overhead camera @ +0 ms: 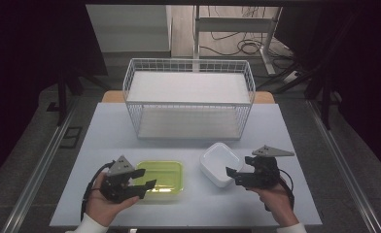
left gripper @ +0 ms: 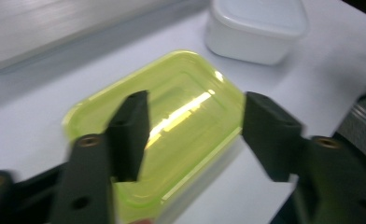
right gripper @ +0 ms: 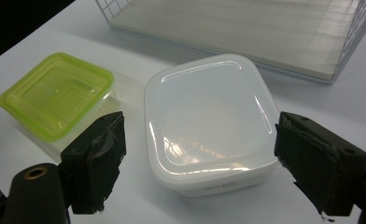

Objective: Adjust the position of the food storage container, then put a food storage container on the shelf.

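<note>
Left tongs (overhead camera: 144,178): black jaws set wide, holding nothing, raised above the near right corner of the green box (overhead camera: 162,176). Right tongs (overhead camera: 231,175): jaws wide, empty, flanking the white box (overhead camera: 219,163) without contact. Green box: translucent glossy plastic, rectangular, rounded corners, lidded. White box: opaque smooth plastic, squarish, rounded, lidded. Both lie near each other on the pale matt bench (overhead camera: 106,141). Behind: white wire basket (overhead camera: 188,97).

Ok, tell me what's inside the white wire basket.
The white wire basket holds two flat pale shelf boards, an upper one and a lower one; nothing sits on either. The table beneath the lower board is covered.
</note>
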`<state>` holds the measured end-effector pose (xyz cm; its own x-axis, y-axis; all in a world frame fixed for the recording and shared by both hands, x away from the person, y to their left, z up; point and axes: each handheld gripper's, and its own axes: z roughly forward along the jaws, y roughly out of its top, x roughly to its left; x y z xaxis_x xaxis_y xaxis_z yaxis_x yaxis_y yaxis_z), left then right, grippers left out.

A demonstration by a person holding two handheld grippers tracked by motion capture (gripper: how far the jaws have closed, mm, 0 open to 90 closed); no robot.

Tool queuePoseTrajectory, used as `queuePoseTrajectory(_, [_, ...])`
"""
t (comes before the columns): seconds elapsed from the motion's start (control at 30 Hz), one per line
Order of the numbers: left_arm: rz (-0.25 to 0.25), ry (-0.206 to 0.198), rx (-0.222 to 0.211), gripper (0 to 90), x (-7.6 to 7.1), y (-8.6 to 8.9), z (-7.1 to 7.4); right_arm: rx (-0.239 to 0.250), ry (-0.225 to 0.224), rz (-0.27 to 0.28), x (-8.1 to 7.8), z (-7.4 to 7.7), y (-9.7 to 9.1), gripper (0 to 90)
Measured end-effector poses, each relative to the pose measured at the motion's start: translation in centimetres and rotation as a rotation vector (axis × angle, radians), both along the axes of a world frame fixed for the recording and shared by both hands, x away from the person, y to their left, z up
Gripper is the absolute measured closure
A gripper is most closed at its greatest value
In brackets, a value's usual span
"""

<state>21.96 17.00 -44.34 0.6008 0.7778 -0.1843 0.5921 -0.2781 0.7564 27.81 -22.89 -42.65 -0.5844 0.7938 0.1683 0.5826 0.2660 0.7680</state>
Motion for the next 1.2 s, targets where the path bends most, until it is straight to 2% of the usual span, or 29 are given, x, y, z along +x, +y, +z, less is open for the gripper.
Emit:
queuePoseTrajectory(0.13, [0.058, 0.043, -0.016, 28.6, 0.6, 1.1, -0.5, 0.004, 0.008, 0.001, 0.0, -0.1, 0.2, 15.7])
queuePoseTrajectory(0.23, [0.083, 0.064, -0.014, 26.5, 0.9, 1.5, -0.8, -0.008, 0.013, 0.008, 0.0, -0.2, 0.3, 15.6])
queuePoseTrajectory(0.33, [0.095, 0.074, -0.035, 25.4, 1.0, 1.9, -0.7, -0.013, 0.018, 0.01, -0.2, -0.3, 0.3, 15.5])
queuePoseTrajectory(0.4, [0.113, 0.076, -0.057, 24.8, 1.1, 2.4, -0.6, -0.017, 0.016, 0.009, -0.2, -0.3, 0.2, 15.5])
queuePoseTrajectory(0.7, [0.165, 0.086, -0.091, 23.8, 1.0, 4.2, -0.9, -0.027, 0.008, 0.023, 0.3, 0.0, 0.4, 15.5])
queuePoseTrajectory(0.9, [0.184, 0.082, -0.094, 23.3, 0.7, 4.6, -0.8, -0.018, 0.018, 0.027, 0.3, -0.1, 0.7, 15.4])
queuePoseTrajectory(0.93, [0.188, 0.082, -0.098, 21.8, 0.7, 4.7, -0.7, 0.0, 0.024, 0.03, 0.3, 0.1, 1.1, 15.4])
queuePoseTrajectory(1.13, [0.199, 0.087, -0.099, 21.3, 1.1, 5.2, -0.6, -0.007, 0.046, 0.044, 0.3, 0.2, 2.4, 15.3])
queuePoseTrajectory(1.2, [0.205, 0.096, -0.096, 22.6, 1.5, 5.4, -0.7, 0.011, 0.063, 0.037, 0.6, 0.2, 2.9, 15.3])
